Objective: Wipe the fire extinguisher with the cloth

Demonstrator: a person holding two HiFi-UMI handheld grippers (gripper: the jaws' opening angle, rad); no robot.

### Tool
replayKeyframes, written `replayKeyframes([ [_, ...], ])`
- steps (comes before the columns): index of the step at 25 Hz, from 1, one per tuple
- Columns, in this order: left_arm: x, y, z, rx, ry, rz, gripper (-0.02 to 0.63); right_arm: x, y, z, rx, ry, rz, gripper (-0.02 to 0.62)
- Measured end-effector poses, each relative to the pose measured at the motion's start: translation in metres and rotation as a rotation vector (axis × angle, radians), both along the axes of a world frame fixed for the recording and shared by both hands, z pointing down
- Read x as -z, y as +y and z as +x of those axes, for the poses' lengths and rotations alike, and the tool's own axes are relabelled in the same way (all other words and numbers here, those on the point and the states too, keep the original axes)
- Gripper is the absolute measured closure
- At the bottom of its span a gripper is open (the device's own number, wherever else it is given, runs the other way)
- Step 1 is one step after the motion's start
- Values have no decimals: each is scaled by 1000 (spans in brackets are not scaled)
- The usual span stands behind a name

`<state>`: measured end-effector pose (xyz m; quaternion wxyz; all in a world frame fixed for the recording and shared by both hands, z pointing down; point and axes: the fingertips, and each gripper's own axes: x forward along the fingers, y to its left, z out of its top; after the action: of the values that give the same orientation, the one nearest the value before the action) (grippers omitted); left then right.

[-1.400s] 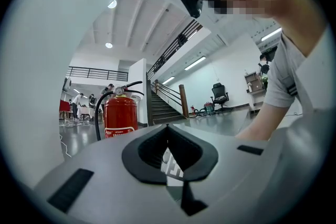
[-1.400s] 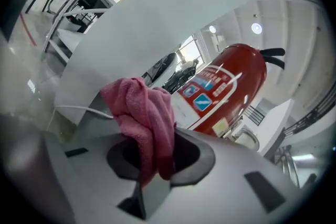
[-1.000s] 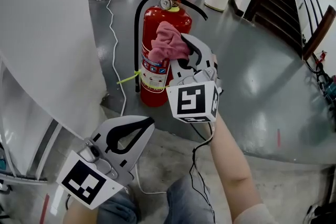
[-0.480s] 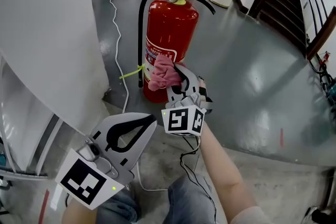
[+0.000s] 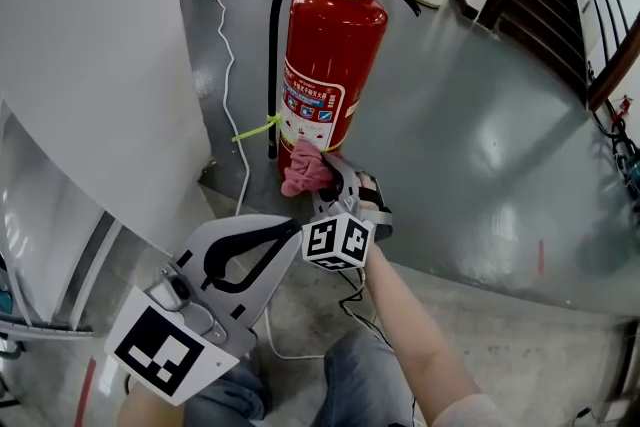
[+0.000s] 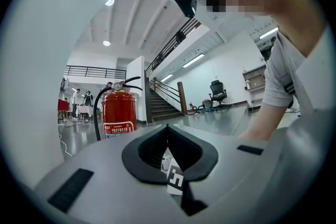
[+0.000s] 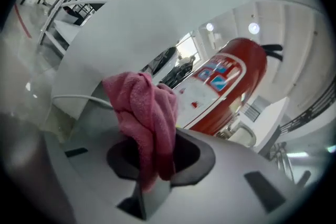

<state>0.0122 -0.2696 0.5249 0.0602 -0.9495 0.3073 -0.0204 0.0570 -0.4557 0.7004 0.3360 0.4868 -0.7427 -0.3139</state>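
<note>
Fire extinguisher (image 5: 330, 65) stands upright on the floor (image 5: 470, 115), long axis vertical, just ahead of my right tongs (image 5: 328, 170). They're clamped on the pink cloth (image 5: 305, 168), low against its base. Left tongs (image 5: 288, 231), pressed together and empty, sit farther off. The next stroke, I reckon, goes upward.

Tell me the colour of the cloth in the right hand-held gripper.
Pink cloth, shown best in the right gripper view.

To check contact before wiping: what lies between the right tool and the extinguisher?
The pink cloth, clamped in the right tool, sits between it and the extinguisher, low on its body. The head view shows this best.
</note>
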Motion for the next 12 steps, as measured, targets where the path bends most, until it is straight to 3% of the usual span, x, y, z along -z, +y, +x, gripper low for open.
replayKeyframes([
  [5,-3,3,-4,10,-15,-1,597,-68,-1,9,-65,56,-192,509],
  [9,-3,0,-6,15,-17,-1,597,-69,-5,6,-56,52,-225,509],
  [12,-3,2,0,7,-34,23,597,-57,0,8,-58,-24,-236,509],
])
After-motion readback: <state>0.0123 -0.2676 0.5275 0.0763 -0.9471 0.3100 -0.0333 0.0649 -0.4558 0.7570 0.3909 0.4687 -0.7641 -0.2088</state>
